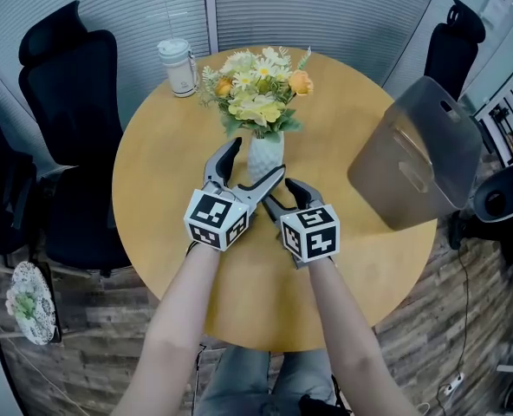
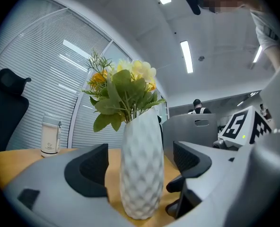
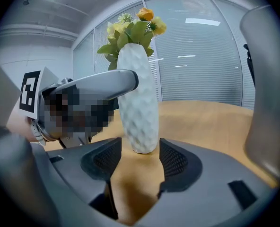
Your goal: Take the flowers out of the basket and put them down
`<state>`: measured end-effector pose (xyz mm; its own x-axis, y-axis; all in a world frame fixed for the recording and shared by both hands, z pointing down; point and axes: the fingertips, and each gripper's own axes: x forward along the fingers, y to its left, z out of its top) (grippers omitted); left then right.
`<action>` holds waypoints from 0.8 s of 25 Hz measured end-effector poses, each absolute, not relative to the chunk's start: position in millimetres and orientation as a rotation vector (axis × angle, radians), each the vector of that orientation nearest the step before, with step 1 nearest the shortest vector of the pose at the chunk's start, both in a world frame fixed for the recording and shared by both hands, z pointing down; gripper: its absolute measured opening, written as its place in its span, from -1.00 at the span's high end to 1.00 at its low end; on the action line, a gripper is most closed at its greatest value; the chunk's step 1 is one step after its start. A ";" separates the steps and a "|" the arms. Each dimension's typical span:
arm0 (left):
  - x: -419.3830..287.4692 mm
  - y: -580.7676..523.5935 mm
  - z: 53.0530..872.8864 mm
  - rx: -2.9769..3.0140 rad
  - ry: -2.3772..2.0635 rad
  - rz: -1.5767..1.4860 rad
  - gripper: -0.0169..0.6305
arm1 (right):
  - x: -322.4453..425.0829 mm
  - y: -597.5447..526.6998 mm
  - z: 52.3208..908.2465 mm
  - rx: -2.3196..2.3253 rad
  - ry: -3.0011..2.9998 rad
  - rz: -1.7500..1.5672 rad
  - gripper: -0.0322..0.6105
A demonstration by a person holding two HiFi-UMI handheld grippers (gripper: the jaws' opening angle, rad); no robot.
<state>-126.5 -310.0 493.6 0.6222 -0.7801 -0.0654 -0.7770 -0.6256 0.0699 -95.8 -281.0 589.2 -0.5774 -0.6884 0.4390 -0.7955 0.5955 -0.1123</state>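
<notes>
The left gripper [image 1: 257, 158] holds its jaws wide, one on each side of the white vase [image 1: 266, 154] near the frame's centre. In the left gripper view a gap shows between each black pad and the vase wall, so nothing is gripped. The right gripper [image 1: 282, 194], just right of it and lower, is also spread. In the right gripper view the vase foot sits at its tips, clear of both pads. Each gripper carries a cube of black-and-white square markers, patterns rather than words.

The vase, dimpled all over, stands upright on the round wooden table [image 1: 152, 189] and holds the flowers [image 1: 258, 89]: yellow, cream and orange blooms with green leaves. In the upper left a lidded pale tumbler [image 1: 178, 68] bears a small print too faint to read. At the table's right edge the grey basket [image 1: 417, 150] is well apart from the vase; its inside cannot be made out.
</notes>
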 end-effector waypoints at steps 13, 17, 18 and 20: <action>-145.6 -284.6 480.7 2.740 -1.407 -0.124 -0.33 | -100.0 -260.0 563.4 1.182 -2.508 0.431 0.10; -148.2 -274.0 475.6 2.722 -1.422 -0.099 -0.32 | -95.7 -252.3 551.7 1.195 -2.514 0.452 0.11; -148.4 -271.3 473.0 2.717 -1.424 -0.101 -0.33 | -94.4 -250.5 548.1 1.200 -2.516 0.456 0.11; -150.0 -266.6 467.4 2.707 -1.430 -0.111 -0.32 | -93.5 -246.9 541.5 1.203 -2.524 0.457 0.11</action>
<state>-150.0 -266.6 467.4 0.5623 -0.8265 -0.0273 -0.8208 -0.5618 0.1031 -93.5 -246.9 541.5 -0.6007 -0.6897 0.4044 -0.7877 0.5971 -0.1517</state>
